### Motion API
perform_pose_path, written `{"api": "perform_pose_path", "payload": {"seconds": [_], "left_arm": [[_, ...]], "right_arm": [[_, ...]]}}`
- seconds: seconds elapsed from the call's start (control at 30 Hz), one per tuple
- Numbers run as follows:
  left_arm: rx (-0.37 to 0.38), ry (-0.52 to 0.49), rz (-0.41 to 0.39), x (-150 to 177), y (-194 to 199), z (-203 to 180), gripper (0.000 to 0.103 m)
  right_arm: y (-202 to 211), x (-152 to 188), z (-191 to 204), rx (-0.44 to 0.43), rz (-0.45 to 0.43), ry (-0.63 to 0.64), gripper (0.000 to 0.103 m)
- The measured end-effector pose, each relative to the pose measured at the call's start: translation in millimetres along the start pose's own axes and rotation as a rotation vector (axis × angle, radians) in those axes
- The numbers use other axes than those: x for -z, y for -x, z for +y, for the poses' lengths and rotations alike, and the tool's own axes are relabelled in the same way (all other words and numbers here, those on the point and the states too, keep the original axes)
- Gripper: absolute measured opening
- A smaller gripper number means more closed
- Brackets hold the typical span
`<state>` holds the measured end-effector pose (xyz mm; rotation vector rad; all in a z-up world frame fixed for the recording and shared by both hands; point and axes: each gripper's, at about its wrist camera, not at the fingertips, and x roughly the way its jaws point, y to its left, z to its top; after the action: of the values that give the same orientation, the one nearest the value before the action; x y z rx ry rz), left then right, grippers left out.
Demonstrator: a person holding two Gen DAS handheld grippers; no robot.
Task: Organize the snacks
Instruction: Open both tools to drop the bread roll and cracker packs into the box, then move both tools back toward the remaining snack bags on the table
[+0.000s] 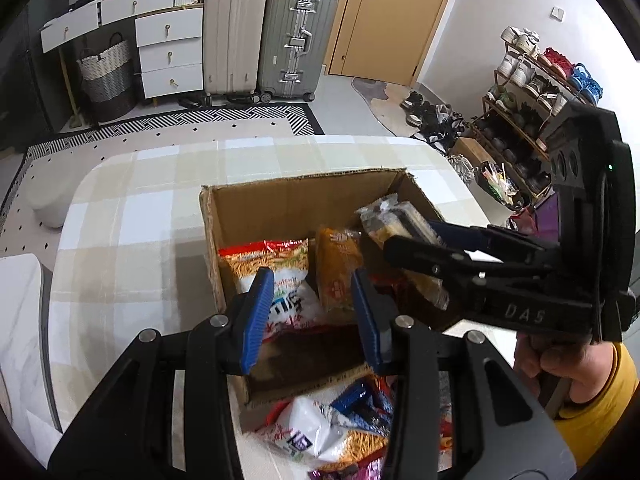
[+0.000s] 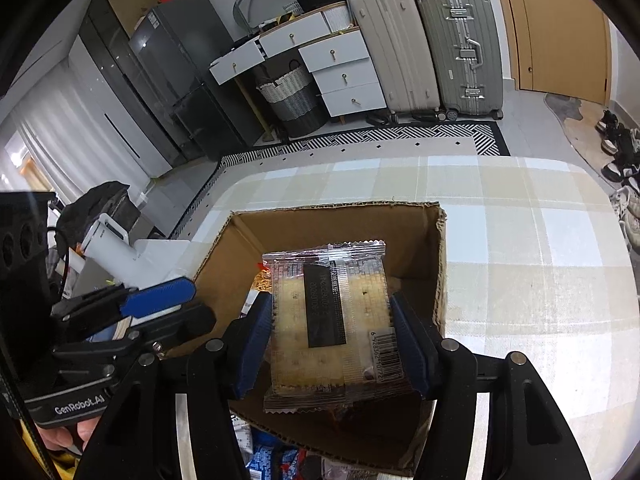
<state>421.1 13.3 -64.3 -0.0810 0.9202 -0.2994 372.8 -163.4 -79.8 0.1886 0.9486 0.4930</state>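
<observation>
left wrist view first: the left gripper [image 1: 312,316] hangs over the near wall of the cardboard box [image 1: 288,200], fingers drawn in as far as they go with nothing between the blue pads. under it in the box lie a red and white snack bag [image 1: 276,268] and an orange packet [image 1: 336,272]. more loose snacks [image 1: 340,432] sit on the checked tablecloth [image 1: 132,216] just outside the near wall. coming in from the right, the right gripper [image 1: 404,236] carries a clear cracker pack [image 1: 388,216] over the box's right half, a hand [image 1: 548,364] on its handle.

right wrist view now: the right gripper [image 2: 332,340] is clamped on that cracker pack [image 2: 328,320], pads pressing both long edges, pack lying flat above the open box [image 2: 436,276]. the left gripper [image 2: 160,300] sits just beside the left wall.

to do this drop well, i'd say lower the pack further inside the walls before letting go, keep it flat, and aim for the free right side so it doesn't land on the upright packets.

edges and room: the right wall of the box is near the right finger, so a sideways drift could catch the cardboard. the far side of the box looks open. the left gripper is close by on the left, so that side is tight; the tablecloth to the right is wide open for pulling out.
</observation>
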Motion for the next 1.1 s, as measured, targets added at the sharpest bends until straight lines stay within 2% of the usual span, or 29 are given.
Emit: {"api": "perform_pose_path", "payload": {"seconds": [0.17,0.33,0.4,0.57,0.63,0.7,0.77,0.87,0.97,1.07,1.1], "left_arm": [[-0.01,-0.014,-0.005,7,16,-5,0.043],[-0.016,-0.024,-0.03,17,42,-10,0.045],[-0.025,-0.04,-0.039,22,53,-17,0.05],[-0.029,-0.056,-0.062,37,80,-30,0.056],[-0.032,-0.058,-0.072,45,91,-35,0.061],[-0.047,-0.057,-0.085,52,102,-40,0.07],[-0.059,-0.056,-0.11,61,115,-44,0.071],[-0.054,-0.047,-0.13,78,134,-52,0.078],[-0.052,-0.04,-0.144,95,151,-59,0.078],[-0.056,-0.039,-0.162,112,167,-65,0.079],[-0.056,-0.037,-0.166,116,170,-66,0.08]], "right_arm": [[10,3,6,0.021,-0.012,0.019,0.068],[26,9,10,0.03,-0.04,0.02,0.068],[36,11,12,0.015,-0.053,0.019,0.068],[72,20,26,-0.004,-0.106,0.042,0.068],[88,25,31,-0.009,-0.131,0.044,0.07],[102,31,36,-0.016,-0.154,0.049,0.074],[118,38,43,-0.01,-0.182,0.061,0.074],[138,51,54,-0.021,-0.204,0.077,0.074],[161,67,64,-0.032,-0.242,0.089,0.075],[185,84,76,-0.041,-0.285,0.104,0.085],[193,90,79,-0.044,-0.301,0.113,0.085]]}}
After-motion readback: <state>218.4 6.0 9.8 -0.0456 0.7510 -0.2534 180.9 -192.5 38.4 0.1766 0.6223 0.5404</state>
